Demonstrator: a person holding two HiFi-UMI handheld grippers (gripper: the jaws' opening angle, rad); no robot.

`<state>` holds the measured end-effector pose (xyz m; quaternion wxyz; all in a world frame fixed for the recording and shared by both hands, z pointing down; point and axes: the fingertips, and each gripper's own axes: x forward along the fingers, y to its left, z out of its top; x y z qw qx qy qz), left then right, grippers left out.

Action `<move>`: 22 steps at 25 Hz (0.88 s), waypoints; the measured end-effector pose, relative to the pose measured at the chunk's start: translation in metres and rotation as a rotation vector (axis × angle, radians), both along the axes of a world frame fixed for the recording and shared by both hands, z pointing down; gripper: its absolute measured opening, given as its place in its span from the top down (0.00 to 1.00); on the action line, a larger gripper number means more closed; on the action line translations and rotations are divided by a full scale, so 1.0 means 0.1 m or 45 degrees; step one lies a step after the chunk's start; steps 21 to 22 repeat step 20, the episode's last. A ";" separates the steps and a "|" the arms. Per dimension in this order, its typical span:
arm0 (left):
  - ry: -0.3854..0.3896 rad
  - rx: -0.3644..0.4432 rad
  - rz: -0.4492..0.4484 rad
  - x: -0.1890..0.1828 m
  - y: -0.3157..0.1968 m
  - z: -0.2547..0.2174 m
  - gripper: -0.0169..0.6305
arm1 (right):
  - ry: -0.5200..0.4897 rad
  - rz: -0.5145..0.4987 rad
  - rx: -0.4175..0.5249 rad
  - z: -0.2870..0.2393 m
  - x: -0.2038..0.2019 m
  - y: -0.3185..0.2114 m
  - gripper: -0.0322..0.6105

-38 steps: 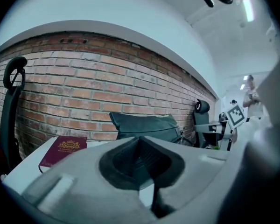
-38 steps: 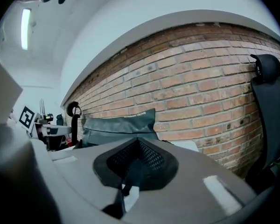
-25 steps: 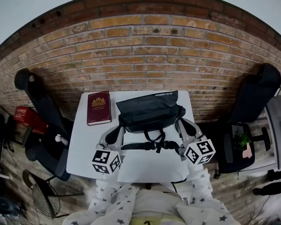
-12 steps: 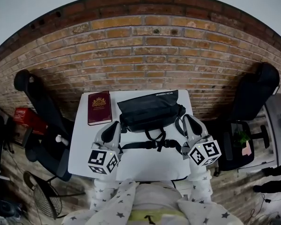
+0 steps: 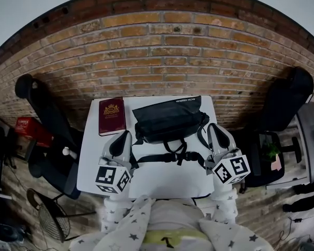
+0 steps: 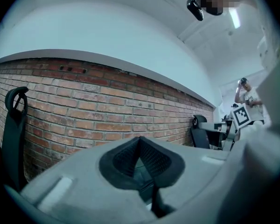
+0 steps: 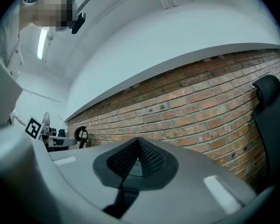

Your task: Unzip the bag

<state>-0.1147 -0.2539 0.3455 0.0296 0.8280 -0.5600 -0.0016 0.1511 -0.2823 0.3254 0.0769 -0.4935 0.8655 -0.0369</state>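
A black bag [image 5: 169,120] lies flat at the back of the white table [image 5: 162,179]. Its strap and buckle [image 5: 174,158] trail toward me. My left gripper [image 5: 124,136] hovers by the bag's left end and my right gripper [image 5: 213,128] by its right end. Neither touches the bag. In the left gripper view the black pads [image 6: 151,158] meet at their tips with nothing between them. The right gripper view shows its pads [image 7: 149,158] the same way. Both grippers point level at the brick wall [image 6: 84,111], and the bag is below both gripper views.
A dark red book [image 5: 112,116] lies on the table left of the bag. Black office chairs stand at the left [image 5: 39,109] and the right [image 5: 288,103] of the table. The brick wall [image 5: 162,56] runs just behind it. A person [image 6: 246,97] stands far off.
Both grippers have risen a little at either side of the bag. The bag, strap and book lie where they were.
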 end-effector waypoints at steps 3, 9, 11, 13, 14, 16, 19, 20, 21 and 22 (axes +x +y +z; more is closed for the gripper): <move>-0.002 0.006 -0.001 -0.02 -0.01 -0.01 0.98 | 0.000 0.003 -0.002 0.01 -0.01 0.00 0.94; -0.023 0.007 -0.003 -0.03 -0.04 -0.02 0.98 | -0.009 0.005 -0.014 0.04 0.00 -0.02 0.94; -0.044 0.005 -0.005 -0.03 -0.04 0.00 0.98 | -0.011 0.008 -0.017 0.06 0.01 -0.03 0.94; -0.058 0.004 -0.007 -0.03 -0.05 0.01 0.98 | -0.009 0.009 -0.020 0.07 0.01 -0.03 0.94; -0.058 0.002 -0.008 -0.03 -0.05 0.01 0.98 | -0.006 0.010 -0.023 0.07 0.01 -0.03 0.94; -0.055 -0.001 -0.011 -0.03 -0.06 0.02 0.98 | 0.000 0.013 -0.027 0.06 0.02 -0.04 0.94; -0.055 -0.006 -0.018 -0.03 -0.06 0.03 0.98 | 0.006 0.020 -0.034 0.09 0.07 -0.05 0.94; -0.055 -0.007 -0.020 -0.03 -0.06 0.03 0.98 | 0.007 0.023 -0.036 0.10 0.08 -0.05 0.94; -0.055 -0.007 -0.020 -0.03 -0.06 0.03 0.98 | 0.007 0.023 -0.036 0.10 0.08 -0.05 0.94; -0.055 -0.007 -0.020 -0.03 -0.06 0.03 0.98 | 0.007 0.023 -0.036 0.10 0.08 -0.05 0.94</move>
